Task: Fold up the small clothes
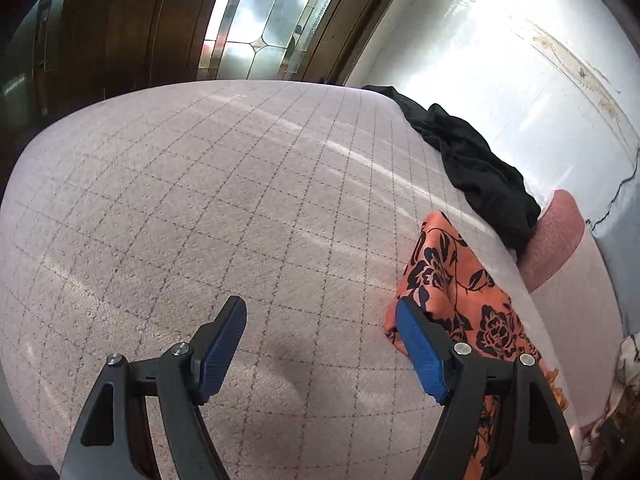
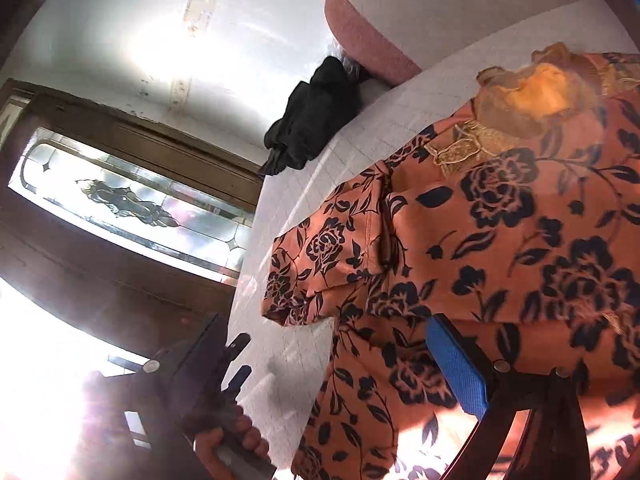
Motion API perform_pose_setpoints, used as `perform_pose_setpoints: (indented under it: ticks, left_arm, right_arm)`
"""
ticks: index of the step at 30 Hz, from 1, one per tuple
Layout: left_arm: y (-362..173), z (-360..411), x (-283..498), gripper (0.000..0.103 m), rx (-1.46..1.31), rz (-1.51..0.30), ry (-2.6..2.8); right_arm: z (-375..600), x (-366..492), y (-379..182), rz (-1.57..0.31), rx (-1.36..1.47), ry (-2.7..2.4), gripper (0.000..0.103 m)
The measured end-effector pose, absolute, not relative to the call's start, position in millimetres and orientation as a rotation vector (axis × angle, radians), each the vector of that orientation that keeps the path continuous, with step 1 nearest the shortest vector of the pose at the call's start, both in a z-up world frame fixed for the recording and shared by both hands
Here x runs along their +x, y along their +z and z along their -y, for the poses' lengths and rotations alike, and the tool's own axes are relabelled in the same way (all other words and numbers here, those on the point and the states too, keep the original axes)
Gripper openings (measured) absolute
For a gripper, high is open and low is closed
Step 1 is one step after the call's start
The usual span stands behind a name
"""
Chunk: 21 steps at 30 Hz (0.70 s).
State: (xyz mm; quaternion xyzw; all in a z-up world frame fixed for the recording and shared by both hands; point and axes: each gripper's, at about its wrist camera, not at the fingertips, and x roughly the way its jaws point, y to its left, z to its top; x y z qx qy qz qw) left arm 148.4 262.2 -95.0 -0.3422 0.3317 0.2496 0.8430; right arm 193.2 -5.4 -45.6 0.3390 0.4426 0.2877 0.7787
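A: The orange satin top with a black rose print (image 2: 500, 220) lies spread on the pale grey quilted surface with a stitched grid (image 1: 240, 200), its short sleeve (image 2: 316, 264) stretched out flat toward the middle.

B: And the left gripper (image 1: 320, 344)?

A: Its blue-padded fingers (image 1: 222, 344) stand wide apart above bare quilt, holding nothing; one finger overlaps the sleeve's edge in the left wrist view.

B: The right gripper (image 2: 352, 376)?

A: Only one blue pad (image 2: 460, 364) shows clearly, over the top; the other side is lost in glare, so I cannot tell. A crumpled black garment (image 1: 472, 164) lies at the far edge, beside a pink cushion (image 1: 554, 232).
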Motion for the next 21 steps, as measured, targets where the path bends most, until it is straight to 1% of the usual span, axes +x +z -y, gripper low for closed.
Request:
perform_pose_setpoints:
  ticks: [2,4,6,9,10,11,12,16,21]
  left_arm:
    - [-93,-264,147,0.077,-0.743,-0.692,0.498]
    - [-91,-264,149,0.077,-0.758,-0.693,0.476]
    - [-91,-260,156,0.077,-0.779,-0.702,0.449]
    - [-90,-258,162,0.077,-0.795,-0.713,0.421]
    - [-90,-259,163,0.077,-0.798,-0.717,0.417]
    - [-90,-259,162,0.077,-0.802,-0.715,0.415]
    - [-90,-260,162,0.077,-0.806,-0.712,0.418]
    - [-89,-262,158,0.077,-0.807,-0.693,0.443]
    - [-86,-261,156,0.077,-0.771,-0.672,0.459]
  right_arm:
    - [-22,224,-62,-1.026,0.730,0.608,0.096]
    - [-38,245,-78,-1.063,0.714,0.536,0.075]
    - [-49,260,-91,-1.099,0.701,0.495,0.069]
    - [-64,268,-94,-1.092,0.630,0.470,0.069]
    - [-70,269,-91,-1.088,0.588,0.466,0.062]
    - [-75,270,-89,-1.088,0.545,0.460,0.048]
    - [-80,272,-87,-1.101,0.501,0.446,0.007]
    - [-92,262,-68,-1.057,0.418,0.450,0.007]
    - [-94,247,-6,-0.908,0.380,0.473,0.007]
